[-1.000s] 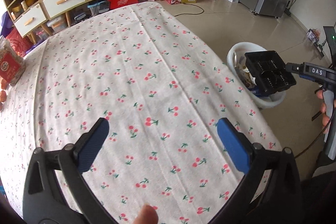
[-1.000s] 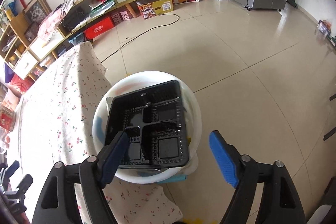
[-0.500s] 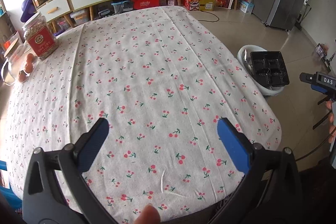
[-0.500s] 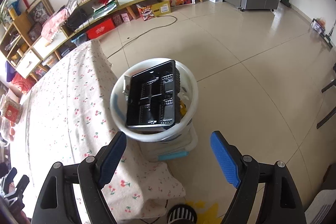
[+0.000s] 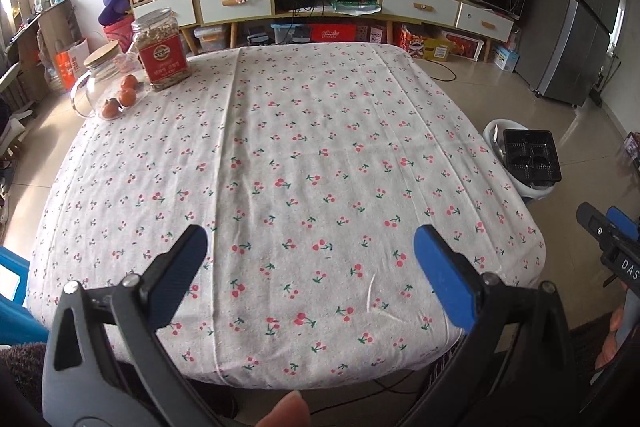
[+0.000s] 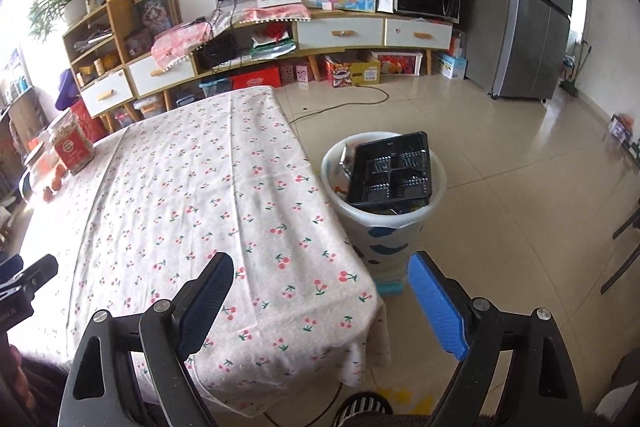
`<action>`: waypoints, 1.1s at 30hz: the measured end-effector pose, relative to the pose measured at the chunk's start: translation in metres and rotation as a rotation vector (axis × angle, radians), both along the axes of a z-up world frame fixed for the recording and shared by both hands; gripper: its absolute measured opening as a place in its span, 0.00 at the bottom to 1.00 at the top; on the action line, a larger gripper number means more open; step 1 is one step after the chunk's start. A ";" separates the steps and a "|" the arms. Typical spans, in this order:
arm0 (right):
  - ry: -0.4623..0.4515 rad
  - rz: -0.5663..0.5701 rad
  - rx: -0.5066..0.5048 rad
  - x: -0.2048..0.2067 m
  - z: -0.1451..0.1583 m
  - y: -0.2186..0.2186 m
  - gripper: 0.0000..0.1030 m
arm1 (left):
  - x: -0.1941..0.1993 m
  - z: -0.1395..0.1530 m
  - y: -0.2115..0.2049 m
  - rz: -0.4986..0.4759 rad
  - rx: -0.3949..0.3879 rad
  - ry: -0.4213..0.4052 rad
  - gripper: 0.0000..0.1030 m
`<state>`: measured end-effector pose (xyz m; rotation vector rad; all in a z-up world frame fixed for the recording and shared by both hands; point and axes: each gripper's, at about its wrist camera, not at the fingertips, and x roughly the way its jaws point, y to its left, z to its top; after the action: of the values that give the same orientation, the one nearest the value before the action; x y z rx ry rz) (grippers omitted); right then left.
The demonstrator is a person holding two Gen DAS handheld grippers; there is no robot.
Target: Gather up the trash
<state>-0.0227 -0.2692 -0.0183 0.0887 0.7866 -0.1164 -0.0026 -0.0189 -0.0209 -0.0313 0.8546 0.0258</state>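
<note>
Worktop bare of trash under cherry cloth. Bin on floor at three o'clock, black tray resting across rim. Both hand-held grippers, left and right, wide open, empty, right jaws just opening. Best: back off clear of cloth.

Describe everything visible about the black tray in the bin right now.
The black tray looks like thin moulded plastic, roughly square with a raised rim and four recessed compartments with ribbed or studded floors. It appears empty. It lies tilted on top of other rubbish in the white bin on the floor beside the table, its far corners sticking up past the rim. Neither pair of tongs touches it; the right tongs stand open and apart from it.
</note>
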 end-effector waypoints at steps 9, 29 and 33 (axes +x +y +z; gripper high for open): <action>-0.037 0.052 -0.048 0.005 -0.003 0.027 0.89 | -0.007 0.004 0.008 0.034 0.031 -0.062 0.99; -0.045 0.073 -0.076 0.002 -0.007 0.038 0.89 | -0.014 0.008 0.001 0.027 0.023 -0.094 0.99; -0.046 0.073 -0.075 0.002 -0.007 0.037 0.89 | -0.014 0.008 0.001 0.026 0.025 -0.093 0.99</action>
<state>-0.0211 -0.2320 -0.0248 -0.0089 0.7379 -0.0742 -0.0167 -0.0180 -0.0130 -0.0202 0.7605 0.0590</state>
